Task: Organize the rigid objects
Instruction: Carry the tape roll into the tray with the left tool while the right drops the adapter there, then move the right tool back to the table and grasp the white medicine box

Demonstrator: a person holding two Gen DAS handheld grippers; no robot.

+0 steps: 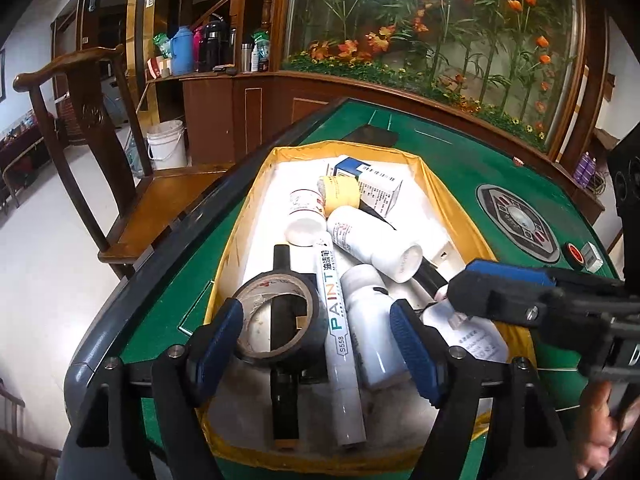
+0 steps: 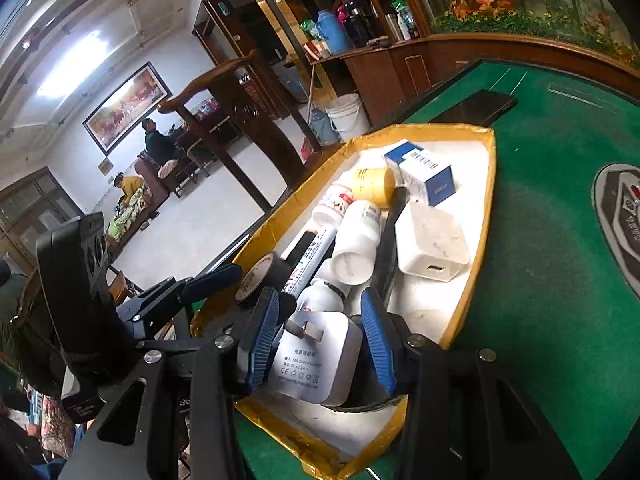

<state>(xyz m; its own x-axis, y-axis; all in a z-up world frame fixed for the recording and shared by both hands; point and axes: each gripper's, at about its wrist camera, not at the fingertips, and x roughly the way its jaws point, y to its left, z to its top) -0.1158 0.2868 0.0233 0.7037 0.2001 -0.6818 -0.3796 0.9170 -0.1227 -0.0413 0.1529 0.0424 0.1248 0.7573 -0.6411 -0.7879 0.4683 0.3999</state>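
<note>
A yellow-rimmed tray (image 1: pixel 434 184) on the green table holds a black tape roll (image 1: pixel 276 316), a white paint marker (image 1: pixel 336 340), white bottles (image 1: pixel 372 244), a yellow roll (image 1: pixel 340 192) and a blue-white box (image 1: pixel 372 180). My left gripper (image 1: pixel 316 344) is open over the tray, its fingers either side of the tape roll, marker and a white bottle (image 1: pixel 372 320). My right gripper (image 2: pixel 318 344) straddles a white plug adapter (image 2: pixel 316 360) at the tray's near end; its blue pads (image 2: pixel 262 344) sit beside the adapter, contact unclear. A second white charger (image 2: pixel 432 244) lies further in.
The green felt table (image 1: pixel 452 152) has a central round panel (image 1: pixel 520 220) and a dark flat object (image 1: pixel 372 136) beyond the tray. A wooden chair (image 1: pixel 100 152) stands left of the table, with a white bucket (image 1: pixel 166 144) and a wooden cabinet behind.
</note>
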